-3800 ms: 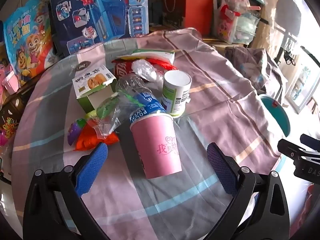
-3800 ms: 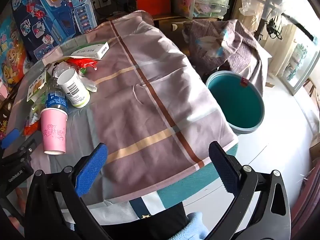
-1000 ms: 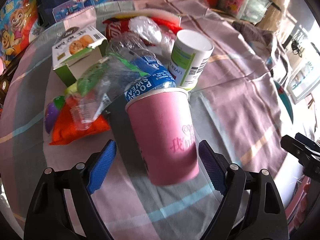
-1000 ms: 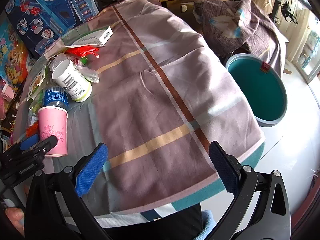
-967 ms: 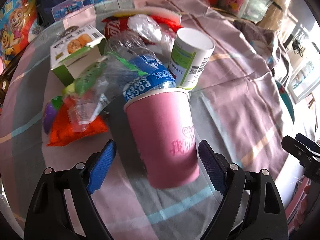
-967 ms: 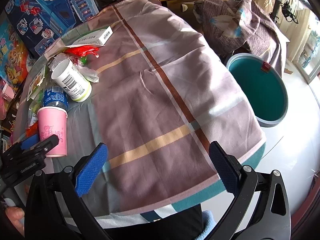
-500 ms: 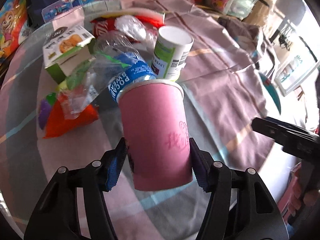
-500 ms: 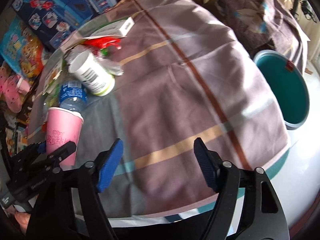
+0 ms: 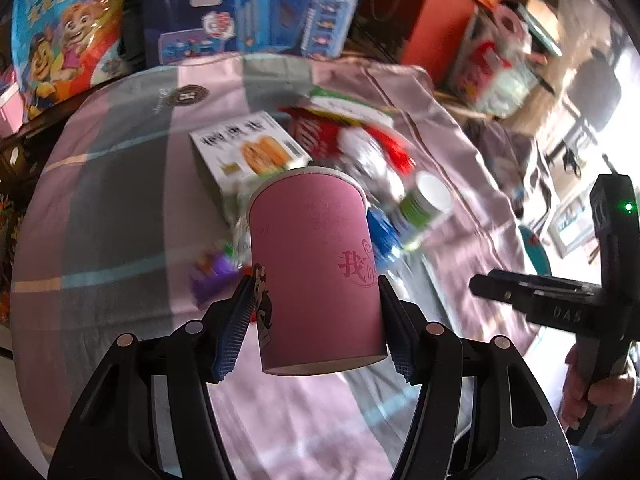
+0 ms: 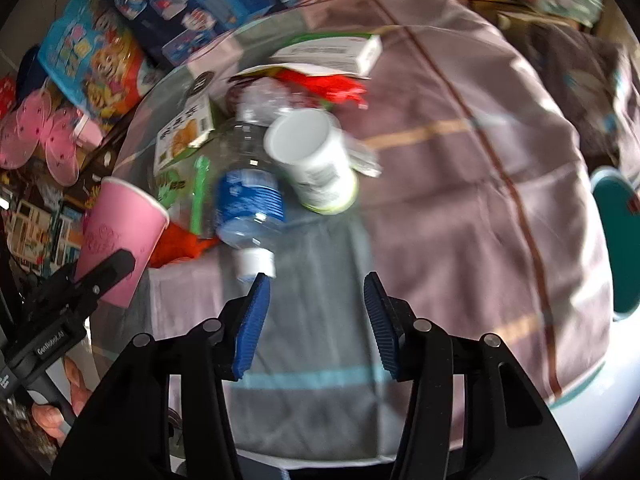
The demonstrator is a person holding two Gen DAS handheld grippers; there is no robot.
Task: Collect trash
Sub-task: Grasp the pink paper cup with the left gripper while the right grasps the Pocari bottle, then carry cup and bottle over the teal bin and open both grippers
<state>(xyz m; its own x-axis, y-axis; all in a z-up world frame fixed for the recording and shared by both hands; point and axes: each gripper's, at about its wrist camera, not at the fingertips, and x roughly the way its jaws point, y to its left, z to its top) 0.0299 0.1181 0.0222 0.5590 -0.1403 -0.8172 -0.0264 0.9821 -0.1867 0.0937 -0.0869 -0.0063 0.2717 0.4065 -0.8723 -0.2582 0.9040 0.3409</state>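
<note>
My left gripper [image 9: 314, 320] is shut on a pink paper cup [image 9: 316, 268] and holds it upside down above the table; the cup also shows in the right wrist view [image 10: 120, 236]. My right gripper [image 10: 316, 316] is open and empty, just short of the white cap of a crushed plastic bottle with a blue label [image 10: 248, 208]. A white canister with a green base [image 10: 312, 160] lies beside the bottle. A snack box [image 9: 248, 152], red wrappers [image 10: 324, 80] and a flat white box [image 10: 332, 50] lie behind.
A teal bin [image 10: 616, 240] stands on the floor off the table's right edge. Toy boxes [image 9: 248, 4] and a red box [image 9: 436, 20] stand behind the table. The checked tablecloth [image 10: 480, 200] covers the round table.
My left gripper closed on the pink cup and lifted it off the table. My right gripper narrowed and swung left toward the bottle and canister.
</note>
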